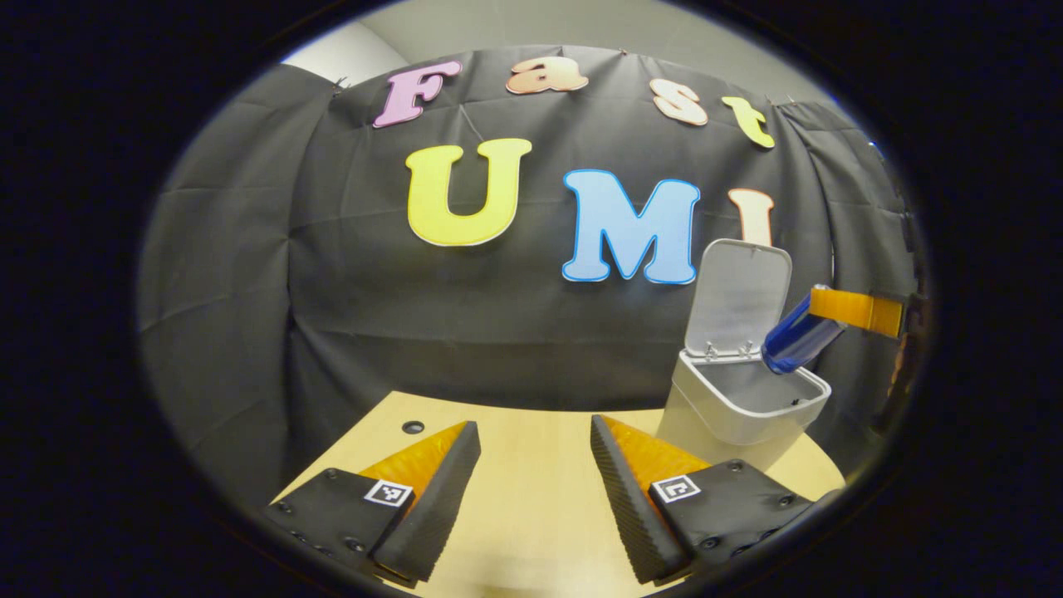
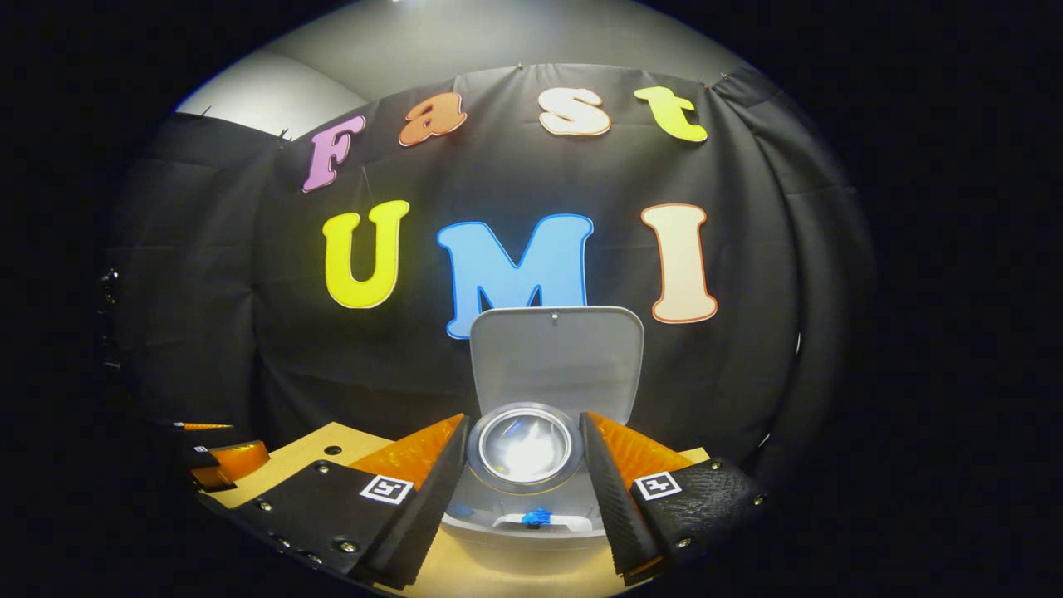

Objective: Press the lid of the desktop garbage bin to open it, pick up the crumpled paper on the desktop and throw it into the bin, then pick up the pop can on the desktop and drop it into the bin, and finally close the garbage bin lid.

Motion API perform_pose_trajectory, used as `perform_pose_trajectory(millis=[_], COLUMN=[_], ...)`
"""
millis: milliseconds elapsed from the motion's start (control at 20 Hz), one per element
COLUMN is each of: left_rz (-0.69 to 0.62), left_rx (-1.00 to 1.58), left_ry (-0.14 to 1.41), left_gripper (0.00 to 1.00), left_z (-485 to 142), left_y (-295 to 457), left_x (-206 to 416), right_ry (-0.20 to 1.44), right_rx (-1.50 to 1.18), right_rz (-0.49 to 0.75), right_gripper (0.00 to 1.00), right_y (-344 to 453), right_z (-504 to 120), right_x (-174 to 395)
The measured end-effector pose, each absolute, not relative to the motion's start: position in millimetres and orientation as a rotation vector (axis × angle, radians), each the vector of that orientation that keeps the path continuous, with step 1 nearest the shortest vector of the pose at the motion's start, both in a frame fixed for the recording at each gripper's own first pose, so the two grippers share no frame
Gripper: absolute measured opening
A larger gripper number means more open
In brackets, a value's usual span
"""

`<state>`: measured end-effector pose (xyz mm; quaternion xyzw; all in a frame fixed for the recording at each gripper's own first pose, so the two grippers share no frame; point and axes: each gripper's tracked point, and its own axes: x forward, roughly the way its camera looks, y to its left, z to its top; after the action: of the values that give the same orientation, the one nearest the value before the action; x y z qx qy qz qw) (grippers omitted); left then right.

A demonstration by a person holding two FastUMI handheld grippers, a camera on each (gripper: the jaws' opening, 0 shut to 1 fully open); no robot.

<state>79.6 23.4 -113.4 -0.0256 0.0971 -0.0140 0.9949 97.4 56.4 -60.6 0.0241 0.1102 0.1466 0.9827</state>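
The white desktop bin (image 1: 722,419) stands on the wooden table at the right of the left gripper view, its lid (image 1: 739,297) swung up and open. A blue pop can (image 1: 799,337) hangs tilted over the bin's mouth, gripped from the right by the other gripper's finger (image 1: 859,310). In the right gripper view my right gripper (image 2: 523,422) is shut on the can, whose shiny end (image 2: 525,448) faces the camera, right above the bin (image 2: 523,544) and in front of its raised lid (image 2: 556,357). My left gripper (image 1: 535,425) stands open above bare table with nothing between its fingers.
The light wooden table (image 1: 531,507) has a small dark hole (image 1: 413,427) near its back left edge. Black cloth walls close the booth behind the bin. My left gripper (image 2: 217,458) also appears low at the far left of the right gripper view.
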Motion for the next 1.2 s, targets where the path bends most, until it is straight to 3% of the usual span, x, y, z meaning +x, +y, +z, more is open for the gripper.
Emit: perform_pose_trajectory(millis=[550, 800, 1200], left_rz=[-0.006, -0.004, -0.007], left_rx=[-0.065, -0.071, -0.074], left_ry=[0.205, 0.212, 0.215], left_gripper=[0.90, 0.90, 0.89], left_z=[-117, -122, -124], left_y=[32, 33, 31], left_x=[77, 77, 80], right_ry=[0.276, 0.285, 0.278], right_rx=[0.048, 0.070, 0.088], right_rz=[0.222, 0.223, 0.219], right_gripper=[0.83, 0.88, 0.88], right_y=[35, 33, 33], right_z=[-88, -90, -87], right_x=[104, 105, 107])
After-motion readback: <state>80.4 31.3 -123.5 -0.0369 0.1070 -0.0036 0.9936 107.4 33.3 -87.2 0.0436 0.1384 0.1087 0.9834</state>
